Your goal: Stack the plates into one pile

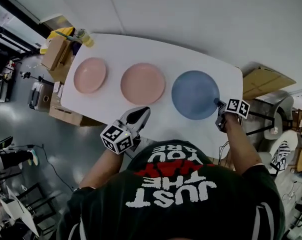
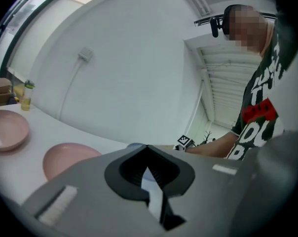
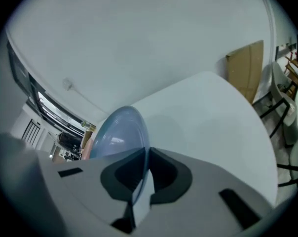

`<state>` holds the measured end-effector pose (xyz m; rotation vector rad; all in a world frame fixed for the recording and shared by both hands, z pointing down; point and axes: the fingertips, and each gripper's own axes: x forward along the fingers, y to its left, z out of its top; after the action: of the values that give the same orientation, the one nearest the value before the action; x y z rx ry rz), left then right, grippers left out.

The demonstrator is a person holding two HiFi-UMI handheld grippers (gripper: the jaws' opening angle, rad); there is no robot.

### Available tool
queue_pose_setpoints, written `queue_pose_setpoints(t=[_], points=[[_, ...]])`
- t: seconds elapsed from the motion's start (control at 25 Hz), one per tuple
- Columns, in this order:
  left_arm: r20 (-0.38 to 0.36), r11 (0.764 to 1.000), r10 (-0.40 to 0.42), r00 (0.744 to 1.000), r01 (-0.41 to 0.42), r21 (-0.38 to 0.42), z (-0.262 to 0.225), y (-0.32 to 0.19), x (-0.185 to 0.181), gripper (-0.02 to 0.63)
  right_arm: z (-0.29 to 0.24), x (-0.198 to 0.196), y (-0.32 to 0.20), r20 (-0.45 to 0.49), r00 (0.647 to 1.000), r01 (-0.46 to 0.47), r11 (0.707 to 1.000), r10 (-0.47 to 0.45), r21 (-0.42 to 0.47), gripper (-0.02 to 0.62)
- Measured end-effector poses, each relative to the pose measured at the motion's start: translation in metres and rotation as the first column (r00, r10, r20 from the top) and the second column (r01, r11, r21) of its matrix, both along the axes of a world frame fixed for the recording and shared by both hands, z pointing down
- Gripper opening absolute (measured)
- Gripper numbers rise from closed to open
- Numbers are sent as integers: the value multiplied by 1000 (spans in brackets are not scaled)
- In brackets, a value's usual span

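Note:
Three plates lie in a row on the white table [image 1: 156, 49]: a small pink plate [image 1: 89, 75] at the left, a larger pink plate [image 1: 142, 83] in the middle and a blue plate [image 1: 195, 94] at the right. My right gripper [image 1: 219, 105] is at the blue plate's right rim. In the right gripper view the blue plate [image 3: 117, 132] runs edge-on between the jaws, and the right gripper [image 3: 145, 149] is shut on its rim. My left gripper [image 1: 141, 115] hovers at the table's near edge below the middle plate. Its tips meet, and the left gripper [image 2: 146, 147] holds nothing.
A small bottle [image 1: 83, 36] stands at the table's far left corner. Cardboard boxes [image 1: 53, 54] sit on the floor left of the table. A flat cardboard sheet [image 1: 263, 81] and chairs [image 1: 286, 149] are at the right.

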<state>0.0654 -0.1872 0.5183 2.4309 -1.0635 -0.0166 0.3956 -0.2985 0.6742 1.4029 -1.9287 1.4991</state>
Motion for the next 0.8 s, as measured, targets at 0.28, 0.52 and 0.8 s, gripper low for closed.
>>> queue_pose_setpoints(t=[0.28,0.52,0.8], points=[[6,973,-233,973,233,1,2,32,-135,8,-6,-178,-70,21,983,185,983,-185,18,18],[15,930,-367,930,367,-35,11,75,-211,8,22,-262,-88,-48,965,256,966,-257,-29,18],[2,925,-374,927,373,-73,28,84,-251,8,51,-302,-78,-65,964,255,965,-259,-65,20]])
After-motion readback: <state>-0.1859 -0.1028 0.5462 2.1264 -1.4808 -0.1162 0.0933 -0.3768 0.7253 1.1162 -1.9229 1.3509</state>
